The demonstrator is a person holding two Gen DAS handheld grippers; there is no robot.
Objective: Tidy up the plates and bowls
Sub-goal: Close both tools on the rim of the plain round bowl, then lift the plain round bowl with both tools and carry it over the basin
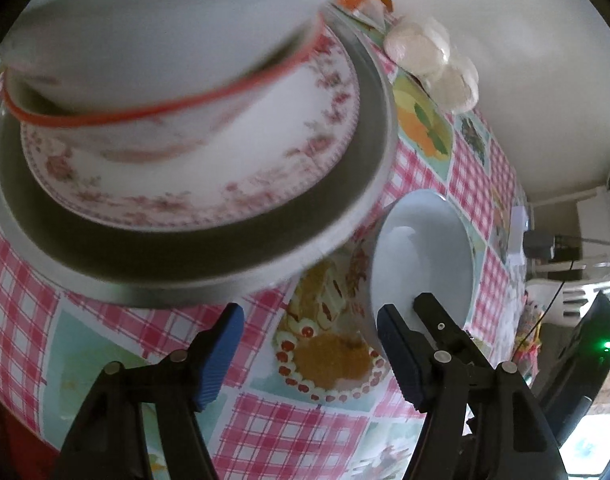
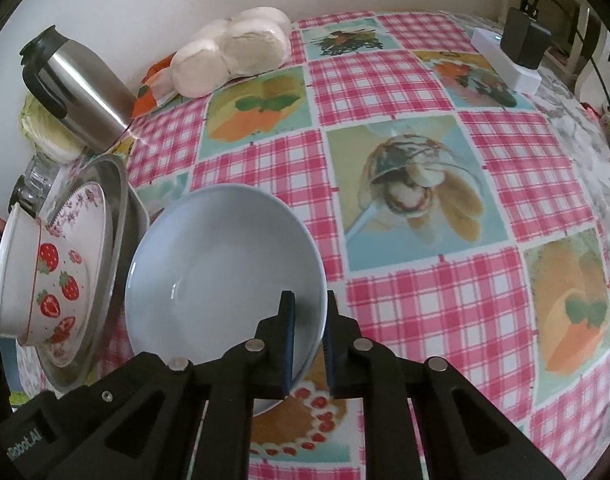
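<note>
Right gripper (image 2: 308, 344) pinches my pale blue bowl's (image 2: 225, 276) rim, left gripper (image 1: 309, 356) wide and empty; next, I judge, nest it into strawberry bowl (image 2: 33, 280).

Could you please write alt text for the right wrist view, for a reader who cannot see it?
The right gripper is shut on the rim of a pale blue bowl above a pink checked tablecloth. To the left, a strawberry bowl sits on a floral plate in a metal tray; a steel thermos and wrapped buns lie behind.
</note>
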